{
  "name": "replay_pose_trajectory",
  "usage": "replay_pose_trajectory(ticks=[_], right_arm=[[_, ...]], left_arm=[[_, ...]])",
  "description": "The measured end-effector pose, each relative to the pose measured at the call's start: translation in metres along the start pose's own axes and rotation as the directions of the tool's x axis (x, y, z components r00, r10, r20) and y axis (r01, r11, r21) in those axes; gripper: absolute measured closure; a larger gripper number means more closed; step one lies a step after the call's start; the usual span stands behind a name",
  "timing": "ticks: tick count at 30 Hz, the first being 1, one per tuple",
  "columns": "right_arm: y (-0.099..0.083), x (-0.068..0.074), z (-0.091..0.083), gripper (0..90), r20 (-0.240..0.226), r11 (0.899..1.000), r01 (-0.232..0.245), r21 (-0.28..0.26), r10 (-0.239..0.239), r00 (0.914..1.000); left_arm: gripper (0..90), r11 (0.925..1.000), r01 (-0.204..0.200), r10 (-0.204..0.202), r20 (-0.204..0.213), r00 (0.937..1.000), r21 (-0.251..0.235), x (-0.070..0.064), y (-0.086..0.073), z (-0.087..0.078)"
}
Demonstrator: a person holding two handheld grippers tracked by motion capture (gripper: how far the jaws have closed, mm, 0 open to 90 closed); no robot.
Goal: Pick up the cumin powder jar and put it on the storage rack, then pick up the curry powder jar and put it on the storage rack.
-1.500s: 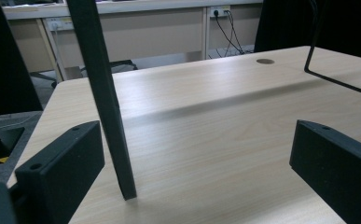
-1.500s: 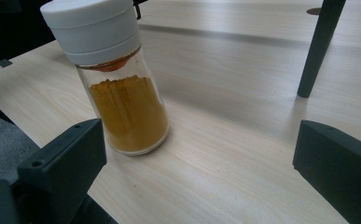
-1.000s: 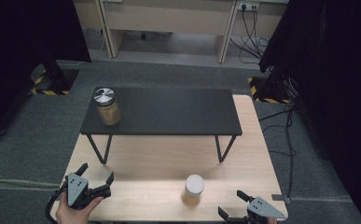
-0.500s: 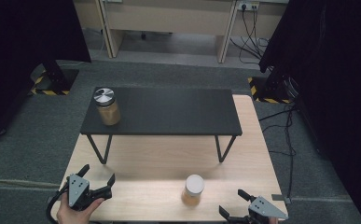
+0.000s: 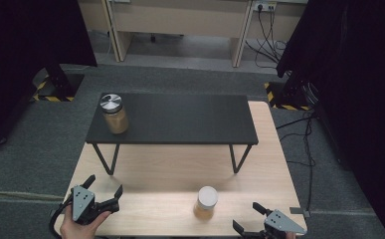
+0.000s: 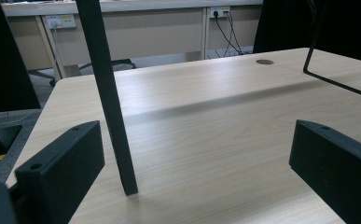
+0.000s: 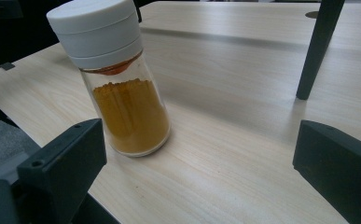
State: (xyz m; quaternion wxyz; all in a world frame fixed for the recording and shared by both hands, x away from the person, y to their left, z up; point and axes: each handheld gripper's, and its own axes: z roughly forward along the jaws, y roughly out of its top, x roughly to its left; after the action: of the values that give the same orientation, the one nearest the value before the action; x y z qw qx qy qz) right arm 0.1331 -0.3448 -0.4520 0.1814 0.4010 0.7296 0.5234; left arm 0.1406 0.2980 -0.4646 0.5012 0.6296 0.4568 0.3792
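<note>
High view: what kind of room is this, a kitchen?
Probably not a kitchen; more likely a lab or test room. Black curtains hang at both sides, cables run to wall sockets, and hazard-striped stand feet sit on grey carpet.

No readable text, label, brand or number shows on anything in these pictures

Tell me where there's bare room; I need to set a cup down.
The black shelf is bare right of the silver-lidded glass jar. The light wooden table is free between the left gripper and the white-capped spice jar; under the shelf is cramped.
</note>
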Motion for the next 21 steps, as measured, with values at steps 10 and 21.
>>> replay_pose_trajectory(ticks=[10, 21], right_arm=[[0.001, 0.003, 0.0, 2.9, -0.001, 1.0, 0.009, -0.002, -0.009, 1.0], [0.007, 0.021, 0.019, 2.7, -0.05, 0.999, 0.054, 0.0, -0.054, 0.9973]], left_arm=[[2.0, 1.0, 0.008, -0.008, 0.01, 0.9999, 0.0, 0.0, 0.001, 0.001], [2.0, 0.9997, 0.021, -0.021, 0.0, 0.9998, -0.014, 0.005, 0.002, -0.002]])
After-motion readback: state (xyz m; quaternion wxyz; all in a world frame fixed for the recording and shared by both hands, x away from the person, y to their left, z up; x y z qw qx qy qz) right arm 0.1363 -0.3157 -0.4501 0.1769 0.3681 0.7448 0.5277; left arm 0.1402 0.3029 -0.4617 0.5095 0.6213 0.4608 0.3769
